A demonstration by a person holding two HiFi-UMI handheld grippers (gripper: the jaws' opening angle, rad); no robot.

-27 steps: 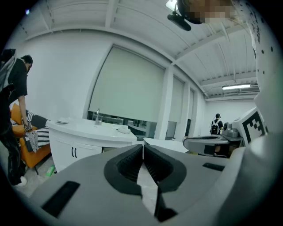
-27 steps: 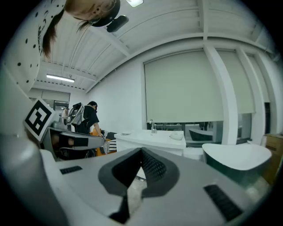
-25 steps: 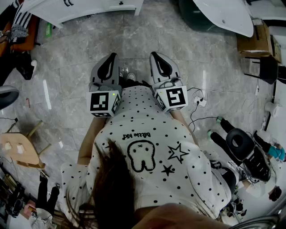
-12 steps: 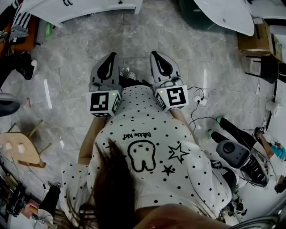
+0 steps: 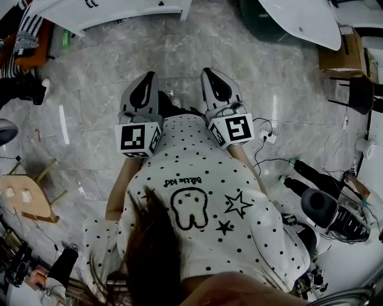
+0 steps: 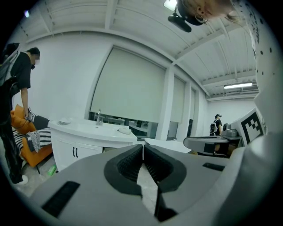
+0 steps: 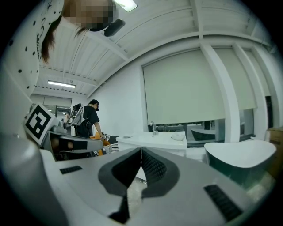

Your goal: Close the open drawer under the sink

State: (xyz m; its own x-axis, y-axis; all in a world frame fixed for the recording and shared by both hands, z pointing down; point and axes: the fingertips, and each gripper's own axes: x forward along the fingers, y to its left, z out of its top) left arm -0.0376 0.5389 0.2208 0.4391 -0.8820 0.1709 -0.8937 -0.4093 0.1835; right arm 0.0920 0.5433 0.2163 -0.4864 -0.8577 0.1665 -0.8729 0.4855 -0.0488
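Both left claw (image 6: 143, 146) and right claw (image 7: 141, 151) face the far sink cabinet (image 6: 83, 145).

the grey tiled floor (image 5: 179, 51) lies open in the upper middle of the head view, ahead of the left gripper (image 5: 149, 75) and right gripper (image 5: 209, 73). a white sink cabinet (image 5: 114, 13) bounds it at the upper left and a white tub (image 5: 302, 21) at the upper right. a power strip (image 5: 267, 135) with cables lies on the floor at right centre. a wooden stool (image 5: 27, 200) stands at the left edge.
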